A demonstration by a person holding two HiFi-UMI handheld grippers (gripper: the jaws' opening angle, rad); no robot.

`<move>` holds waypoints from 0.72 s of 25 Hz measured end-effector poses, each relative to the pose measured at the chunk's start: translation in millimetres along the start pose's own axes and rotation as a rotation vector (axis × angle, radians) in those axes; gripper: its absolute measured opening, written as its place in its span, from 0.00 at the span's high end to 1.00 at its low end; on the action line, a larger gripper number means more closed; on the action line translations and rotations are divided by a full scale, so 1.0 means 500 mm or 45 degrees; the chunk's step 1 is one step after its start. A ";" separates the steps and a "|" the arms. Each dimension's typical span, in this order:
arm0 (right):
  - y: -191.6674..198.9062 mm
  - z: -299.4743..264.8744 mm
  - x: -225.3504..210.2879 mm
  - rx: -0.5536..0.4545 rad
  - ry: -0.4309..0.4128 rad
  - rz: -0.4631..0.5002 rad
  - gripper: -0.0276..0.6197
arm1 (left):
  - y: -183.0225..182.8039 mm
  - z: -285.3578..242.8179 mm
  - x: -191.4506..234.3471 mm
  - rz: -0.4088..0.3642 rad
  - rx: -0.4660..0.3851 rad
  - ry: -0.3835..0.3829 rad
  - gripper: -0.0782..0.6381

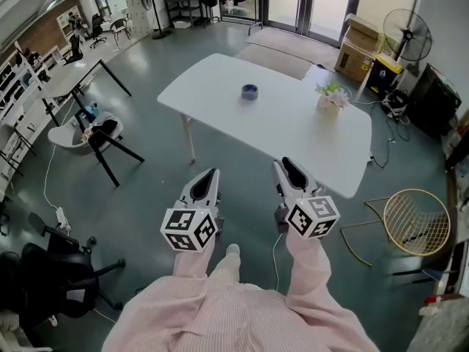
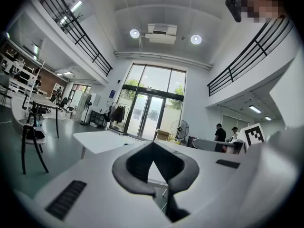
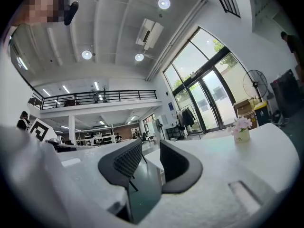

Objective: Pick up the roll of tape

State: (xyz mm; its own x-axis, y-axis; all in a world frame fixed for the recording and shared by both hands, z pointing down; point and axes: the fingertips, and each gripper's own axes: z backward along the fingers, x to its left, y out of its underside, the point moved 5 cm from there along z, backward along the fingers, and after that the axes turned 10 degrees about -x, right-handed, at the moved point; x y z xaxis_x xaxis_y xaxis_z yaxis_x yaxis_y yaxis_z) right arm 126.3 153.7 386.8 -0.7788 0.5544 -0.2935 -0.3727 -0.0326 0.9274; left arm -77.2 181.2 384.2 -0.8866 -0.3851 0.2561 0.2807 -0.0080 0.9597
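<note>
On white tabletop [image 1: 293,127], round tape roll [image 1: 250,92]; right fingers [image 3: 178,167] apart, left fingers [image 2: 137,163] seemingly together.

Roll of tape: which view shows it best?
The head view: the roll of tape lies in plain sight from above on the white table. The left gripper view sees that table edge-on, with the roll too small to make out; the right gripper view shows only the end with the flowers.

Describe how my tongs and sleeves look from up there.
The left tongs and right tongs have white shells with dark grey pads inside. At the back, the left cube and right cube carry black square markers on white. The left sleeve and right sleeve are pale pink with fine stripes.
</note>
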 end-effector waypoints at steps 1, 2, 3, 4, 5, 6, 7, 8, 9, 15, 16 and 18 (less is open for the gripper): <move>0.002 -0.019 -0.011 0.002 0.007 -0.001 0.80 | 0.000 -0.022 0.011 0.003 0.004 0.005 0.89; 0.005 -0.038 -0.022 0.007 0.016 -0.005 0.80 | 0.001 -0.044 0.022 0.005 0.009 0.011 0.89; 0.008 -0.055 -0.032 0.011 0.028 -0.014 0.80 | 0.001 -0.063 0.033 0.007 0.015 0.017 0.89; 0.012 -0.071 -0.040 0.015 0.041 -0.023 0.80 | 0.001 -0.081 0.044 0.009 0.022 0.025 0.89; 0.015 -0.086 -0.049 0.019 0.054 -0.029 0.80 | 0.002 -0.097 0.054 0.010 0.027 0.033 0.89; 0.018 -0.100 -0.058 0.023 0.064 -0.030 0.80 | 0.002 -0.114 0.064 0.009 0.030 0.041 0.89; 0.021 -0.115 -0.069 0.022 0.071 -0.031 0.80 | 0.003 -0.132 0.073 0.009 0.032 0.048 0.89; 0.023 -0.131 -0.079 0.017 0.076 -0.035 0.80 | 0.003 -0.150 0.083 0.009 0.033 0.054 0.89; 0.025 -0.148 -0.089 0.007 0.079 -0.044 0.80 | 0.003 -0.169 0.093 0.012 0.035 0.059 0.89; 0.041 -0.245 -0.122 0.010 0.088 -0.048 0.80 | 0.003 -0.258 0.160 0.035 0.057 0.071 0.89; 0.045 -0.258 -0.127 0.012 0.092 -0.042 0.80 | 0.004 -0.271 0.170 0.037 0.060 0.075 0.89; 0.055 -0.284 -0.134 0.021 0.097 -0.023 0.80 | 0.006 -0.294 0.192 0.038 0.067 0.086 0.89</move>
State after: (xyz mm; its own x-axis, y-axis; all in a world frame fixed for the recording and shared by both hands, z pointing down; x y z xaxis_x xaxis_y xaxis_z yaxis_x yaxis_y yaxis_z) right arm 96.7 -2.4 398.9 -0.8085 0.4896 -0.3265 -0.3791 -0.0088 0.9253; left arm -107.3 8.5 394.5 -0.8510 -0.4456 0.2780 0.2852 0.0523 0.9570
